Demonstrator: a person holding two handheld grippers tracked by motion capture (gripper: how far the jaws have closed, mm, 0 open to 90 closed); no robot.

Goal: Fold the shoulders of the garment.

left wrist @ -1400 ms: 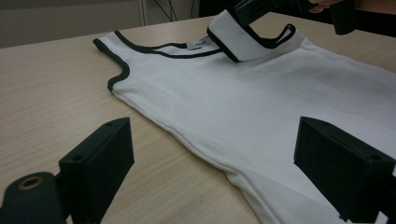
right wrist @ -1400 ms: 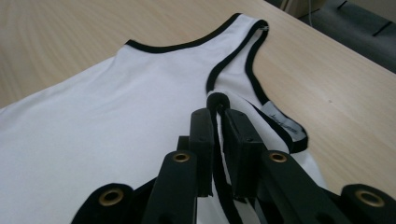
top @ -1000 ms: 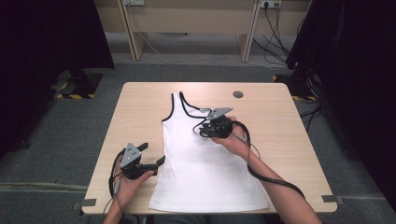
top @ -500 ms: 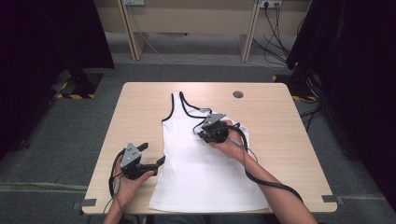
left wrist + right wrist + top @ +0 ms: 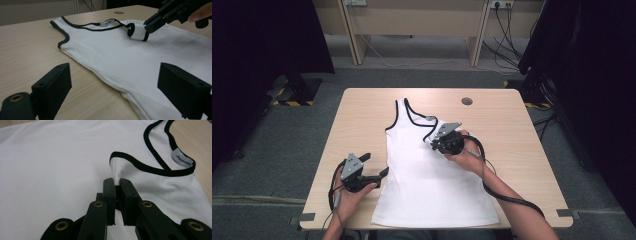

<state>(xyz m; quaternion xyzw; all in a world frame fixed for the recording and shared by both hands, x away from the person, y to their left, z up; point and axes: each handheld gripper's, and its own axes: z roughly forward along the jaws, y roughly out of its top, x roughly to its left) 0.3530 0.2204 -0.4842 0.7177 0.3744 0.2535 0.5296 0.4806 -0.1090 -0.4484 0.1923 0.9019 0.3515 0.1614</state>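
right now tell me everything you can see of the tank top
The tank top is white, thin cloth with black trim at neck and armholes and a small label inside the neck. It lies flat on the table, hem toward the person. The right tongs pinch one shoulder strap, folded over onto the chest. The left tongs wait open at its edge.

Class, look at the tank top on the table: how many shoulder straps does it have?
2. On the tank top, one shoulder strap lies flat toward the far edge; the other strap is folded over, pinched in the right gripper.
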